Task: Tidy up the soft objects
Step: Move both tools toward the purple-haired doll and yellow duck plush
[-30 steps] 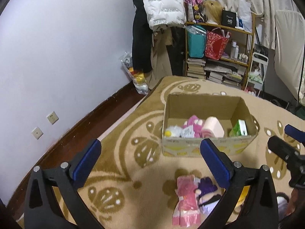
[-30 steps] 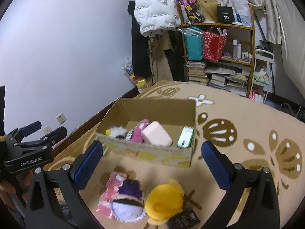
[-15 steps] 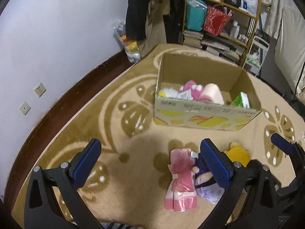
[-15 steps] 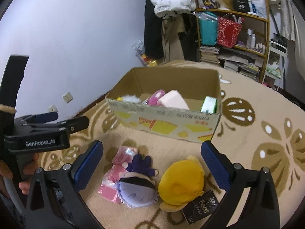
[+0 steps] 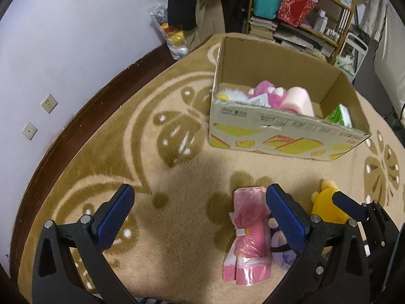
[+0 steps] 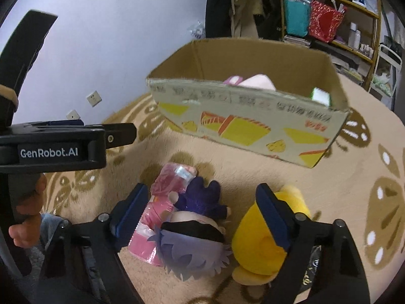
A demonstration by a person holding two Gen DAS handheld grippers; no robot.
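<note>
Three soft things lie on the carpet in front of a cardboard box (image 5: 286, 131) (image 6: 243, 124): a pink wrapped pack (image 5: 249, 230) (image 6: 162, 202), a purple-haired plush doll (image 6: 195, 230) (image 5: 281, 250) and a yellow plush (image 6: 263, 240) (image 5: 326, 205). My right gripper (image 6: 202, 210) is open and low, its fingers on either side of the doll. My left gripper (image 5: 200, 210) is open and empty over bare carpet left of the pink pack; it also shows in the right wrist view (image 6: 76, 139). The box holds a pink plush (image 5: 268, 93), a pale pink roll (image 5: 298, 100) and a green pack (image 5: 340, 119).
A patterned beige carpet (image 5: 164, 131) covers the floor, with a dark wooden skirting (image 5: 83, 116) and a white wall to the left. Behind the box stand a cluttered shelf (image 5: 303, 17), hanging coats (image 5: 187, 0) and a plastic bag (image 5: 172, 35).
Both grippers have dropped and tilted down towards the floor. The right gripper has moved in over the purple-haired doll; the box now looms higher in its view.
</note>
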